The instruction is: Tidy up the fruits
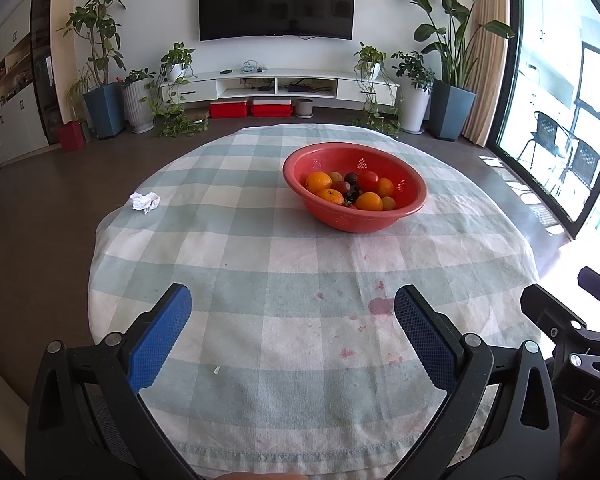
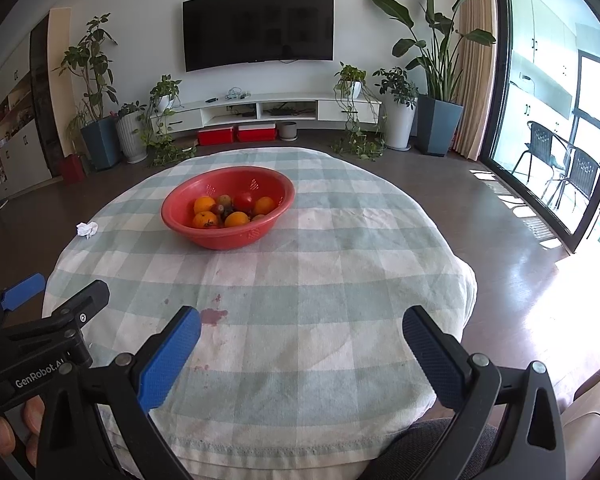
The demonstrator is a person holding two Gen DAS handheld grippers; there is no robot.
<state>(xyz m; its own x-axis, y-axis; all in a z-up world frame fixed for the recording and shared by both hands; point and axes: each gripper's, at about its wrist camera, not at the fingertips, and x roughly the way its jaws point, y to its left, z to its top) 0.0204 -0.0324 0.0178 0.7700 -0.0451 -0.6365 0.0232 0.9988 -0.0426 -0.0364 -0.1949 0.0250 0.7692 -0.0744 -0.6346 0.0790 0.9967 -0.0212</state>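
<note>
Left gripper [image 1: 292, 304] — black frame, two fingers with blue textured pads [image 1: 160, 340], jaws spread wide, nothing between them, pointed forward and level. Seen from the right wrist view, it sits low at the left edge, with fingertips of the holding hand [image 2: 8, 428] curled beneath its body.

Right gripper [image 2: 300, 326] — same build, blue pads [image 2: 168, 360] set wide apart, empty, aimed forward. Its black frame shows at the right edge of the left wrist view, just beside the left gripper.
</note>
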